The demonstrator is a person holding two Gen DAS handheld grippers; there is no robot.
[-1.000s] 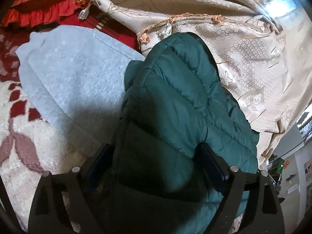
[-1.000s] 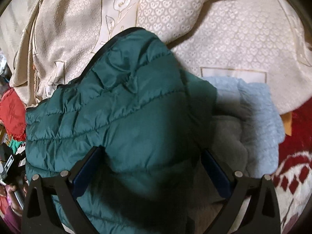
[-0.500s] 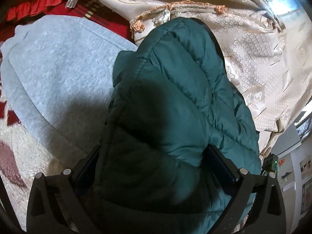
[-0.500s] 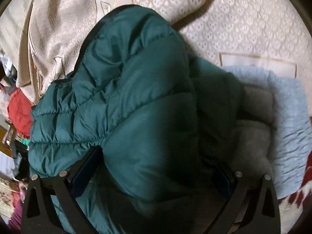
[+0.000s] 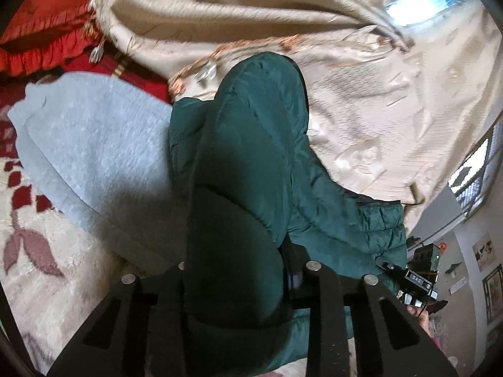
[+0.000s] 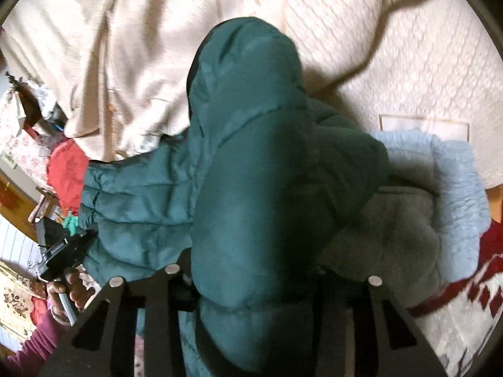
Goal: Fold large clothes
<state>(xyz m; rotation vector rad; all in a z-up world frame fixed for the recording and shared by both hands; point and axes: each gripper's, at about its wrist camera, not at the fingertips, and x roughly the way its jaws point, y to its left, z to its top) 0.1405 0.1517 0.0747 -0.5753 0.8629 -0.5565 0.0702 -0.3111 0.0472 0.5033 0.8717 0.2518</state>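
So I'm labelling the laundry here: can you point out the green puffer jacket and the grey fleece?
green puffer jacket (image 5: 251, 144): left wrist view, on its quilted upper fold.
grey fleece (image 5: 94, 132): left wrist view, on its flat fluffy middle.

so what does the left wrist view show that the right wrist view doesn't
Only the left wrist view: a red frilled cushion, a bright window and pictures on a wall.

Only the right wrist view: a hand in a magenta sleeve gripping a handle, and a red bundle.

Both: the green puffer jacket bunched between the closing jaws of each hand-held gripper, the pale blue fleece, the cream patterned drape and the red and cream blanket.
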